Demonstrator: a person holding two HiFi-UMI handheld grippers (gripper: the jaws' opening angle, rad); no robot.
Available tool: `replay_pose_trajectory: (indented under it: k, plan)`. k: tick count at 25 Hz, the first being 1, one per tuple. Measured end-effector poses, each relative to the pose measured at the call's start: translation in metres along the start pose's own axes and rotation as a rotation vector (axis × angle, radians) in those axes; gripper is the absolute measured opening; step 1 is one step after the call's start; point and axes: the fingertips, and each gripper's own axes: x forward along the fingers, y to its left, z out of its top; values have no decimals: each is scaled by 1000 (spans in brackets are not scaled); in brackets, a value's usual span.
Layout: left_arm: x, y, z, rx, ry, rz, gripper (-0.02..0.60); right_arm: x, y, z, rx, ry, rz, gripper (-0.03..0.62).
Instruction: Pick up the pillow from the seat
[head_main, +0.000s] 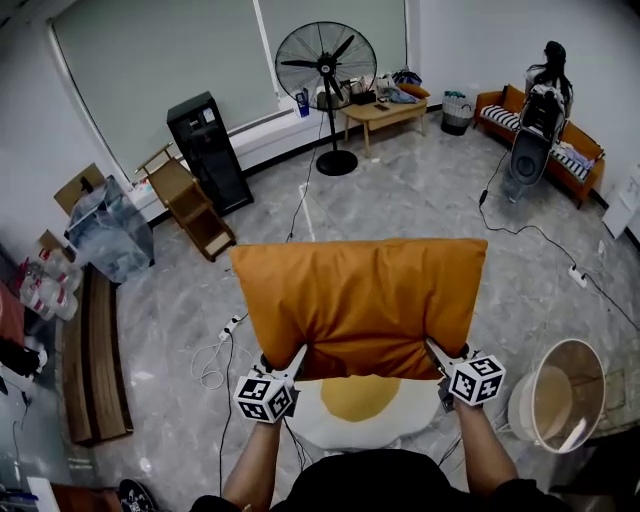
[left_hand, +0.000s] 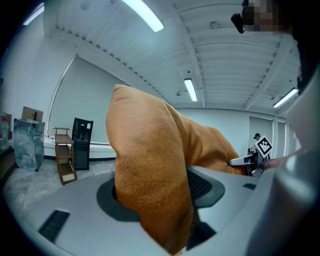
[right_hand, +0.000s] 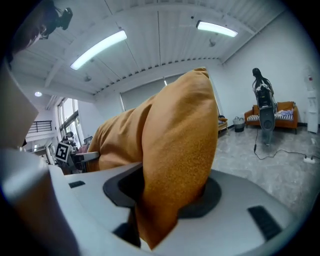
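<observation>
Two grippers nearest: left gripper (head_main: 298, 358) and right gripper (head_main: 432, 350), each with jaws partly closed and clamped on a lower corner of the one plump orange fabric pillow (head_main: 360, 295). Pillow is held up over the single white round seat cushion with yellow centre (head_main: 352, 408). Only the gripper views show fabric bunched between the pads. Only the head view shows the seat and, far back, one black pedestal fan (head_main: 327, 70).

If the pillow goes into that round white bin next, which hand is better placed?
Right, probably. The right gripper grips the orange pillow on the side of the round white bin; the left gripper is farther.
</observation>
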Motion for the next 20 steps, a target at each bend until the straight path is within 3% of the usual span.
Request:
replay_pose_trajectory:
  k: [9,14,20]
  plan:
    - [-1,2,62,58,-143,4,276,4,17,63,-80,-132,-1,193]
    - [-6,7,86,80,-164,4,276,8,30,84,-104,-165,-4,189]
    - [-16,0,90,88,-166,3,276,-3,36,85,-113,-183,-20,179]
